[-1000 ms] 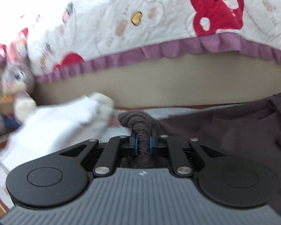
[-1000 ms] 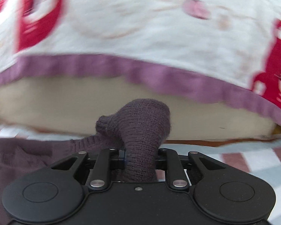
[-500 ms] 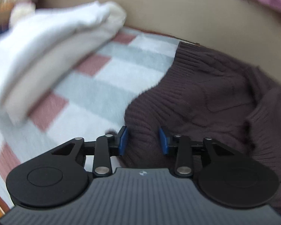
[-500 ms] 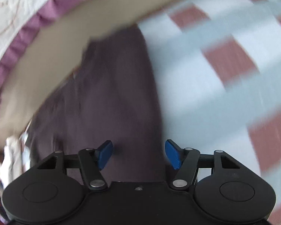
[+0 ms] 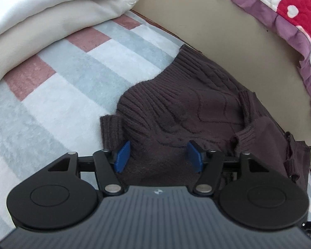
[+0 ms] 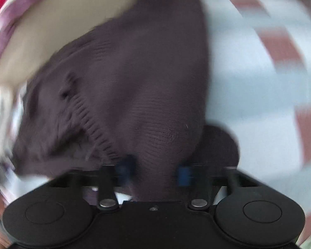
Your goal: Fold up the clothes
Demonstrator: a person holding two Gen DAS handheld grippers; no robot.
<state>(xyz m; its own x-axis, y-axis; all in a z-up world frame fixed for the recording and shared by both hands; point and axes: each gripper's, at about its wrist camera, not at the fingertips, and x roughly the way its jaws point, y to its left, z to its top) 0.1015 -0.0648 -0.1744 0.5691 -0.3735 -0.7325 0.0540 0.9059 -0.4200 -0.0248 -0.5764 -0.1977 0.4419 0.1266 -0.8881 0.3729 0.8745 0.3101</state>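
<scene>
A dark brown knitted sweater (image 5: 188, 108) lies folded on a checked blanket (image 5: 76, 87) next to a bed. My left gripper (image 5: 158, 156) is open, its blue pads apart over the sweater's near edge, holding nothing. In the right wrist view, which is blurred by motion, the same sweater (image 6: 147, 78) fills the middle. My right gripper (image 6: 154, 171) hangs over the sweater's near end with its blue pads apart and brown knit between them.
A folded stack of white and cream clothes (image 5: 41, 20) lies on the blanket at the far left. The beige bed side (image 5: 228, 41) and a purple-frilled quilt with red bears (image 5: 290, 14) rise behind the sweater.
Both grippers let go of the sweater folds they held up a second ago and opened. The sweater now lies flat on the blanket. The right gripper is still moving.
</scene>
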